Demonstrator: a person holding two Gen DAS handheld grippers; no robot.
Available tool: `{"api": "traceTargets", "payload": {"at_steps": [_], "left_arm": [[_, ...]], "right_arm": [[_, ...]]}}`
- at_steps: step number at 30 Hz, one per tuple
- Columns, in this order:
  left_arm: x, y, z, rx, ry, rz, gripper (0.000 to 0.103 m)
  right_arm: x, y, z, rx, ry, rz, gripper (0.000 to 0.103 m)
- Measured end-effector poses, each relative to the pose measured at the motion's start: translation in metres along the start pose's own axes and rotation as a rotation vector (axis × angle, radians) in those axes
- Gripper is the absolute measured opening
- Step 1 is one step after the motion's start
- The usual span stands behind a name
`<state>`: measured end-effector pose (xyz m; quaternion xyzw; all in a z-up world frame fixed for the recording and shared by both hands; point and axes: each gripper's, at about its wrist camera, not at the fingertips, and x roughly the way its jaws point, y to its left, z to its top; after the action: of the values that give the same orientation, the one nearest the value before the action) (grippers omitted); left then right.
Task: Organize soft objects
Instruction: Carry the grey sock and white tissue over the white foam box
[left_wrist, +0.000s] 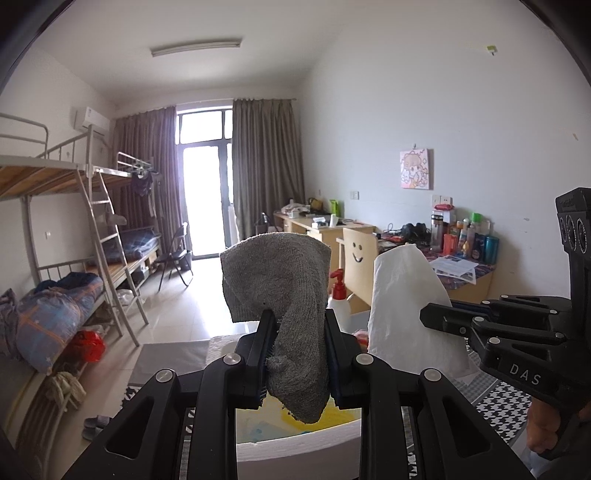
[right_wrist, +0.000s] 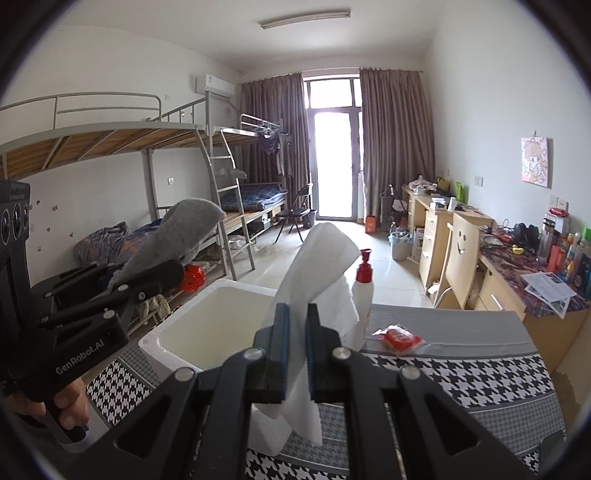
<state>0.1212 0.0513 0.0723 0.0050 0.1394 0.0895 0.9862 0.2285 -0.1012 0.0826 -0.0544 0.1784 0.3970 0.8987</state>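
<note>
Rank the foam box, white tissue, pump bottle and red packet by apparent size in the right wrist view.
1. foam box
2. white tissue, close to the lens, so it may look oversized
3. pump bottle
4. red packet

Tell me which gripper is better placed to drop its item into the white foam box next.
Left, probably. In its own view the left gripper, shut on the grey sock, sits over the foam box, sock tip dangling above it. The right gripper, shut on the white tissue, sits beside the box, over the tablecloth.
</note>
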Motion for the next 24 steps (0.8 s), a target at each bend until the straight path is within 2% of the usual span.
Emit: {"api": "traceTargets", "payload": {"at_steps": [24], "left_arm": [[-0.006, 0.013, -0.006, -0.043, 0.013, 0.066, 0.026]], "right_arm": [[0.023, 0.024, 0.010, -0.047, 0.039, 0.070, 0.011]]}}
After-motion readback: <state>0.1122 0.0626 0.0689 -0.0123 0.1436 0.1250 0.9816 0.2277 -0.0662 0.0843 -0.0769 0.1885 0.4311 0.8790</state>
